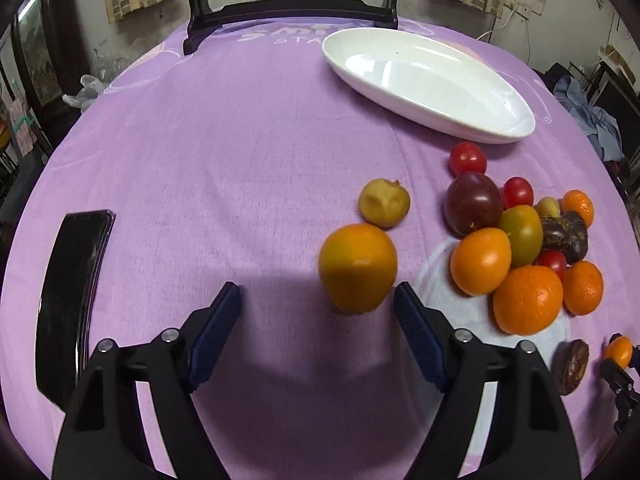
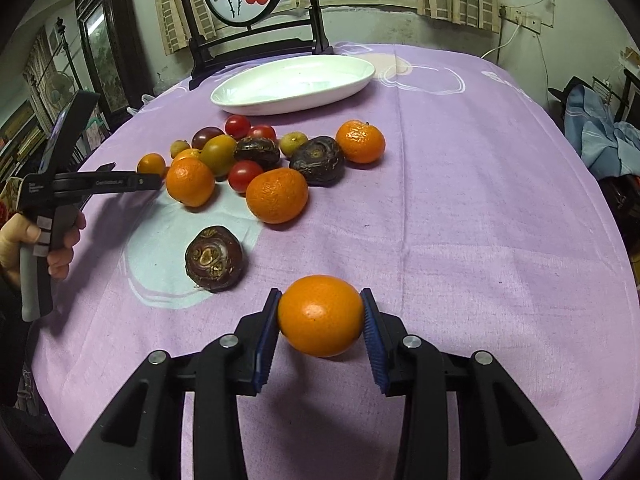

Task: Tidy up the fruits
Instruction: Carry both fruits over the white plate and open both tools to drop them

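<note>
My left gripper is open over the purple tablecloth. A yellow-orange fruit lies between its blue pads, close to the right one, and neither pad presses on it. A wrinkled yellow fruit lies just beyond it. My right gripper is shut on an orange, held a little above the cloth. A pile of oranges, cherry tomatoes and dark fruits lies on the cloth in front of the white oval dish, which has nothing in it. One dark brown fruit lies apart, nearer to me.
A black phone lies on the cloth left of my left gripper. A dark wooden chair back stands behind the table. A hand holds the left gripper's handle. Blue cloth is piled beyond the table's right edge.
</note>
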A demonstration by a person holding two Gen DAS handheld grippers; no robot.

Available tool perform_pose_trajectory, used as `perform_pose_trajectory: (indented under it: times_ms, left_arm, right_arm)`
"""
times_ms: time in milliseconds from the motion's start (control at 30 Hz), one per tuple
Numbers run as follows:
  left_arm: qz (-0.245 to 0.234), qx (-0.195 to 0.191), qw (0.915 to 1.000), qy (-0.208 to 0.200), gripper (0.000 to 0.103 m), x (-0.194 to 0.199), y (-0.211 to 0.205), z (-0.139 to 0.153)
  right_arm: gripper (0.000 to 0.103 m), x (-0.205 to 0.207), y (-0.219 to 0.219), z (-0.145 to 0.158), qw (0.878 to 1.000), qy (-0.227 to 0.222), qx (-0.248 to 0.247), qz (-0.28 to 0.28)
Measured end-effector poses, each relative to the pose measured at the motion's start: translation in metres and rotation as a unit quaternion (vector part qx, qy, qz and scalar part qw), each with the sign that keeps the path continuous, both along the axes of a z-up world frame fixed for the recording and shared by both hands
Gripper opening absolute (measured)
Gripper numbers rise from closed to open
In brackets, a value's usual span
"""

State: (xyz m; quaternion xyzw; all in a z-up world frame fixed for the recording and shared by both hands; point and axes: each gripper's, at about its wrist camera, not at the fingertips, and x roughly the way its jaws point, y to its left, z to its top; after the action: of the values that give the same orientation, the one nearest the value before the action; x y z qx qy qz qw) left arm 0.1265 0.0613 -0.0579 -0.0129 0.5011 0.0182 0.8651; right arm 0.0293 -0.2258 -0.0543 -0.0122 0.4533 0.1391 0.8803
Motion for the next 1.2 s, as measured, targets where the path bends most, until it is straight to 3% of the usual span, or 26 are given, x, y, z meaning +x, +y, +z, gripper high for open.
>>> perform_pose_trajectory:
  times_ms: [67, 100, 133, 167, 333, 500, 633, 733, 967, 1200]
  left_arm:
    - [-0.007, 0.005, 1.0, -0.004, 0.066, 0.003, -0.002, 0.0]
    - [-0.013, 0.005, 0.9999, -0.007, 0.056, 0.004, -0.003, 0.001]
    - [-0.025, -0.002, 0.9996, -0.01, 0.038, 0.003, -0.006, 0.004]
    - [-0.031, -0.007, 0.9995, -0.008, 0.035, 0.004, -0.007, 0.006]
    - [-0.034, -0.01, 0.9993, -0.013, 0.035, -0.006, -0.011, 0.016]
    - [-0.063, -0.022, 0.9972, -0.033, 0.035, -0.012, -0.02, 0.041]
    - [-0.083, -0.029, 0.9943, -0.061, 0.035, 0.01, -0.035, 0.072]
    - [-0.087, -0.022, 0.993, -0.077, 0.035, 0.043, -0.049, 0.085]
    - [-0.073, -0.004, 0.9961, -0.049, 0.035, 0.115, -0.063, 0.063]
    - [-0.069, -0.006, 0.9975, -0.009, 0.035, 0.161, -0.061, 0.027]
  right_arm:
    - [0.04, 0.0, 0.002, 0.0, 1.0, 0.0, -0.001, 0.003]
    - [0.04, 0.001, 0.003, 0.0, 1.0, 0.0, 0.0, 0.004]
    - [0.04, 0.001, 0.004, 0.0, 1.0, 0.0, 0.0, 0.005]
    - [0.04, 0.001, 0.005, 0.001, 1.0, 0.0, 0.0, 0.006]
    - [0.04, 0.002, 0.009, 0.007, 1.0, -0.006, -0.002, 0.015]
    - [0.04, 0.021, 0.017, 0.036, 0.999, -0.035, 0.0, 0.034]
    - [0.04, 0.059, 0.036, 0.074, 0.995, -0.088, -0.001, 0.052]
    - [0.04, 0.101, 0.052, 0.087, 0.993, -0.1, 0.018, 0.058]
    - [0.04, 0.191, 0.074, 0.066, 0.997, -0.073, 0.013, 0.036]
    - [0.04, 0.25, 0.082, 0.028, 0.999, -0.025, -0.005, 0.023]
